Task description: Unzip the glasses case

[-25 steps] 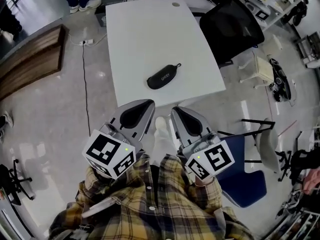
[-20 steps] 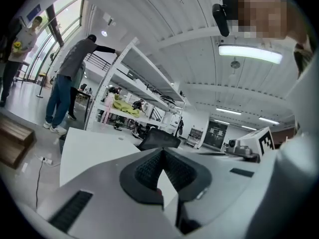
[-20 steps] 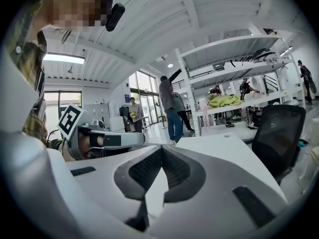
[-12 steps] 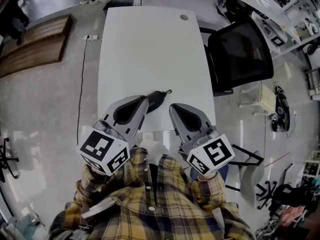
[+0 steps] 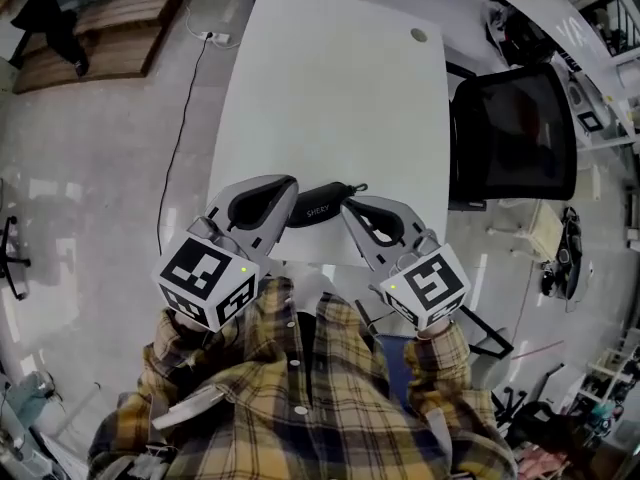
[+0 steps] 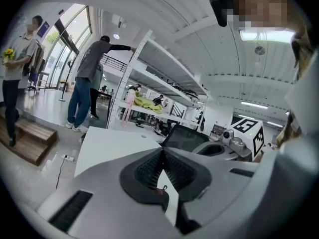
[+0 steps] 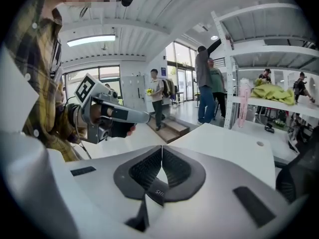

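Note:
A black zipped glasses case (image 5: 320,206) with pale lettering lies near the front edge of the white table (image 5: 330,88), its pull tab at its right end. My left gripper (image 5: 286,182) is shut and empty, its tip by the case's left end. My right gripper (image 5: 351,206) is also shut and empty, its tip at the case's right end. In the right gripper view a piece of the case (image 7: 158,193) shows through the gap below the closed jaws (image 7: 162,147). The left gripper (image 6: 162,151) points across the table, and the case is mostly hidden under its jaws.
A black office chair (image 5: 512,133) stands at the table's right side. A wooden platform (image 5: 100,23) and a floor cable (image 5: 185,118) lie to the left. Several people (image 6: 87,86) stand near white shelving (image 7: 269,49) beyond the table.
Both grippers have moved forward from over the floor to the table's front edge, and now flank the case. Both stayed shut.

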### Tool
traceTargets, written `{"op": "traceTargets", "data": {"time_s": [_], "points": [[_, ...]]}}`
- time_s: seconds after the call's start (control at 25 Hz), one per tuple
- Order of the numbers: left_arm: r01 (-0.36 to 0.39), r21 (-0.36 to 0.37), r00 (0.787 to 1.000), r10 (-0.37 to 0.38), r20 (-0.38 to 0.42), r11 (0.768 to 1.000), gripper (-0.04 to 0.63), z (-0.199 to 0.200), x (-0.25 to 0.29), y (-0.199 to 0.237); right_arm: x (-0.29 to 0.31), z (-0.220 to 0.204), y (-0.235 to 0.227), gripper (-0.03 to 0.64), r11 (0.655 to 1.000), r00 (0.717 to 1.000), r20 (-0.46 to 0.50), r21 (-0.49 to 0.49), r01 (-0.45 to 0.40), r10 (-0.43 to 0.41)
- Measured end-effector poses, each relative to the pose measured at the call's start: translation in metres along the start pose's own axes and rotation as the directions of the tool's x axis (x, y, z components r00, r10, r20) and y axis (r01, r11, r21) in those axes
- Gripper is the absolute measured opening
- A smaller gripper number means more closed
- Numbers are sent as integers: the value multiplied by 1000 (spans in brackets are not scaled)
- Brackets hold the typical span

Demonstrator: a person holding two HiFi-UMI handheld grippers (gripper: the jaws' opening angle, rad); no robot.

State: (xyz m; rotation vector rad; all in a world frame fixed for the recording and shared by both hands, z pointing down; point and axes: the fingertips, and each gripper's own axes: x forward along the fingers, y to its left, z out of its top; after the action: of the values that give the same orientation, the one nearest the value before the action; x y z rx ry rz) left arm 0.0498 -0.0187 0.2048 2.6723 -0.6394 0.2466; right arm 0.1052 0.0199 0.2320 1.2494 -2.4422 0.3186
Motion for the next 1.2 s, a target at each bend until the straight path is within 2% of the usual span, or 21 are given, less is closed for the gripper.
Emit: {"op": "traceTargets", "data": {"time_s": [0.16,0.28,0.36,0.48,0.64,0.8,0.92,1.08,1.2], "points": [[-20,-23,999,19,-32,1000,8,-15,-3,19,20,-22,8,0,993,989,-105,-48,-110,105],[-50,-28,996,48,-78,998,8,-36,-6,31,32,-44,16,5,979,964,-190,-57,-198,184],[-63,-18,992,61,-109,998,8,-52,-6,38,40,-60,20,74,966,943,-241,-69,-251,228],[-66,-18,987,62,-149,998,8,-75,-2,46,51,-85,19,102,945,917,-307,-120,-303,255],[-71,9,973,71,-219,997,8,-105,-3,52,61,-115,17,162,896,873,-412,-232,-379,263],[-58,-9,963,54,-264,998,8,-131,-1,58,74,-141,14,239,832,818,-509,-307,-463,268],[-53,-17,959,46,-279,998,8,-147,4,66,86,-159,13,245,789,782,-564,-340,-512,264],[-23,-12,947,18,-321,1000,9,-165,6,75,99,-170,18,250,739,758,-591,-373,-560,276],[32,31,936,-19,-352,999,8,-175,10,78,105,-175,20,250,712,743,-606,-386,-586,284]]}}
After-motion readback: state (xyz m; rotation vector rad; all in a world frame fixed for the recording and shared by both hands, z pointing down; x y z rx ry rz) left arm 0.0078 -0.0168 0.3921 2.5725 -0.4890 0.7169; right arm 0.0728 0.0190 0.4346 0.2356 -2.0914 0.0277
